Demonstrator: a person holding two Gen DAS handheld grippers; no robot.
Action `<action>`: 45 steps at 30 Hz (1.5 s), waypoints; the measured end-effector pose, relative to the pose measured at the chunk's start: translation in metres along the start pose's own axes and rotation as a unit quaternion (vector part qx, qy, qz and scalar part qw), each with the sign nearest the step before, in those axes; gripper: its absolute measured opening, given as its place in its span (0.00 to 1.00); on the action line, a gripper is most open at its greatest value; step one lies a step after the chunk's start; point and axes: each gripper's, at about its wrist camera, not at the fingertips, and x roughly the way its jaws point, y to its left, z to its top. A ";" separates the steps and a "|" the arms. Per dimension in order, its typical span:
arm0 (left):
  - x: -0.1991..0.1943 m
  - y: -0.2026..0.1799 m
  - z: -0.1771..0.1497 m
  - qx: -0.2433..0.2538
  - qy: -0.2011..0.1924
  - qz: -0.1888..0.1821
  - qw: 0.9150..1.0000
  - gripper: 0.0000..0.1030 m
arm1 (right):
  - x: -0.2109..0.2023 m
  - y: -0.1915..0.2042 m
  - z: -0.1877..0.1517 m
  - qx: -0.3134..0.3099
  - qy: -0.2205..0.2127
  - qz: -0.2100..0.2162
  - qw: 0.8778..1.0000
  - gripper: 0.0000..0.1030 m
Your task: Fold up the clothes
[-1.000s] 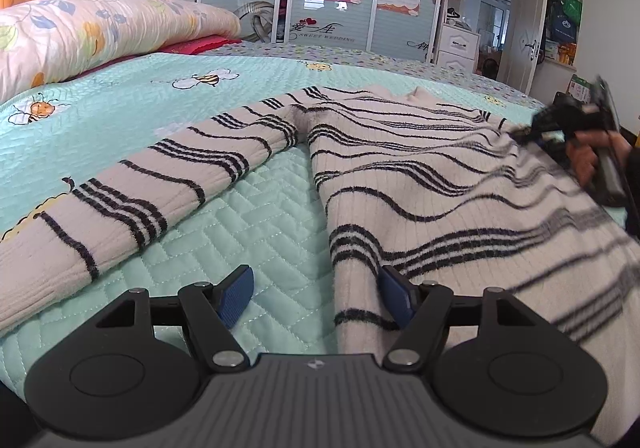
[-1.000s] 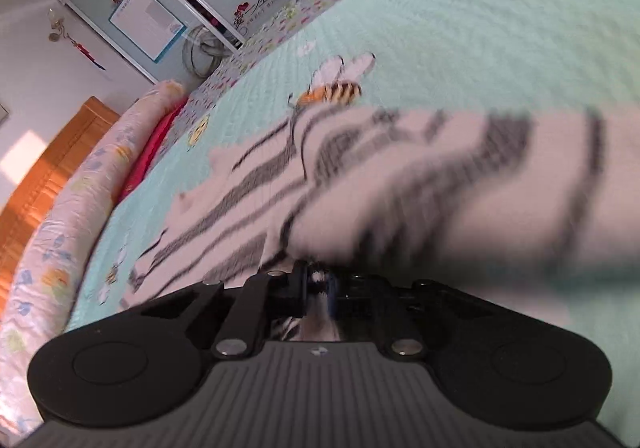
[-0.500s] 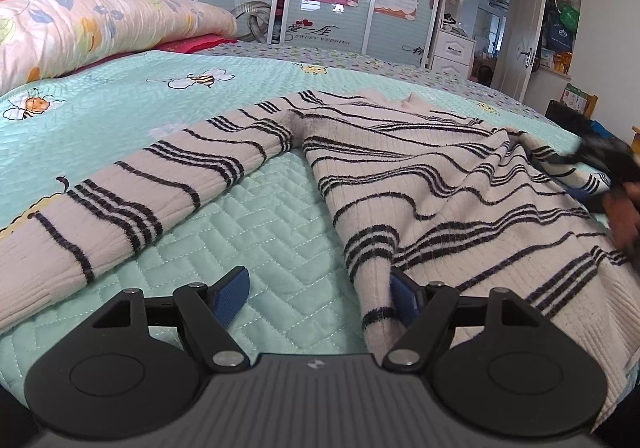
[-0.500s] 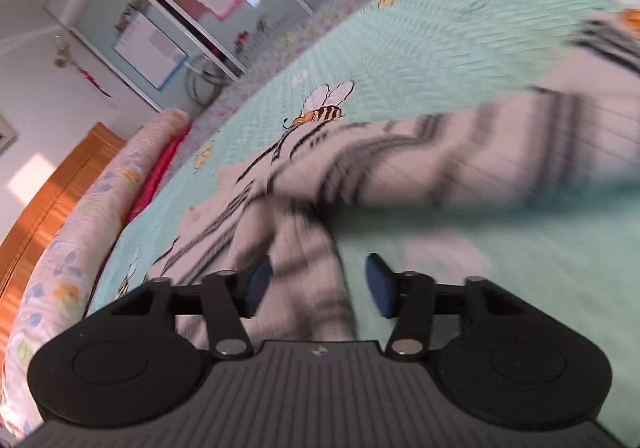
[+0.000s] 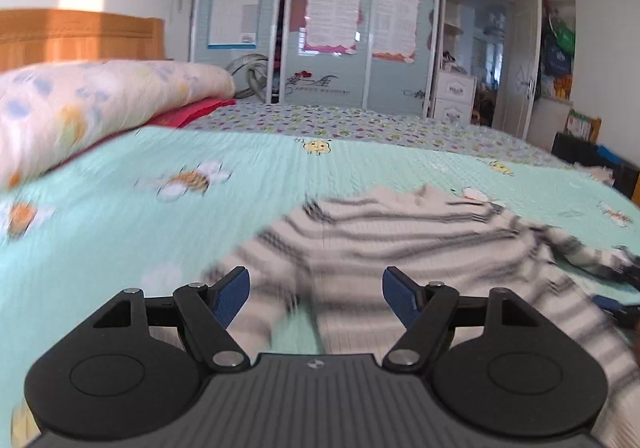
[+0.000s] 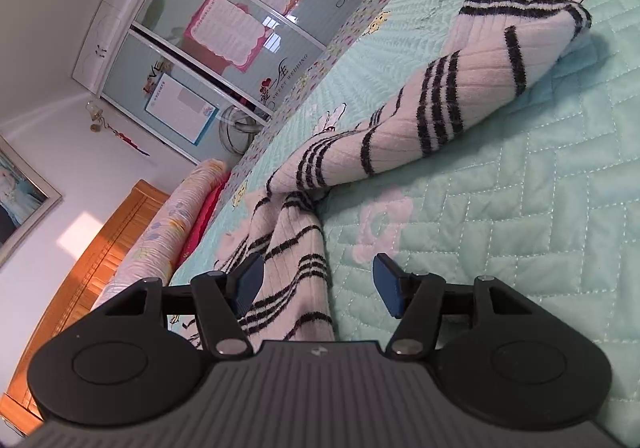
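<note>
Sweater (image 5: 400, 248) mid-fold on quilt (image 5: 160, 232), right sleeve (image 6: 460, 88) bent back.
Left gripper (image 5: 316, 294) and right gripper (image 6: 316, 282) both spread, empty; next grab probably a sleeve.

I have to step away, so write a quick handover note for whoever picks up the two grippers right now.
Left gripper: open, holding nothing, hovering over the cream ribbed sweater with black stripes.
Right gripper: open, holding nothing, with the sweater's body between and below its fingers.
The sweater lies on the mint quilted bedspread with bee prints; one sleeve is spread out to the side, its cuff end doubled over.
Done: no neat fold visible.
Left: fold in the sleeves, then fold the body.
</note>
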 end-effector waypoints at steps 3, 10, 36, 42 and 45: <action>0.071 0.005 0.032 0.018 0.038 -0.007 0.999 0.74 | 0.003 0.001 0.000 -0.002 0.002 -0.003 1.000 0.60; 0.192 0.014 0.059 0.013 0.122 -0.040 0.992 0.74 | 0.010 0.008 0.000 -0.025 0.010 -0.010 1.000 0.64; 0.290 -0.004 0.157 0.094 0.042 0.040 0.994 0.09 | 0.015 0.020 -0.001 -0.065 0.017 -0.015 0.998 0.79; 0.324 -0.016 0.134 0.126 0.100 0.069 0.985 0.16 | 0.017 0.018 0.003 -0.056 0.015 -0.011 0.998 0.80; 0.295 -0.013 0.115 0.113 0.096 0.058 0.987 0.27 | 0.015 0.016 0.004 -0.048 0.014 -0.006 0.999 0.80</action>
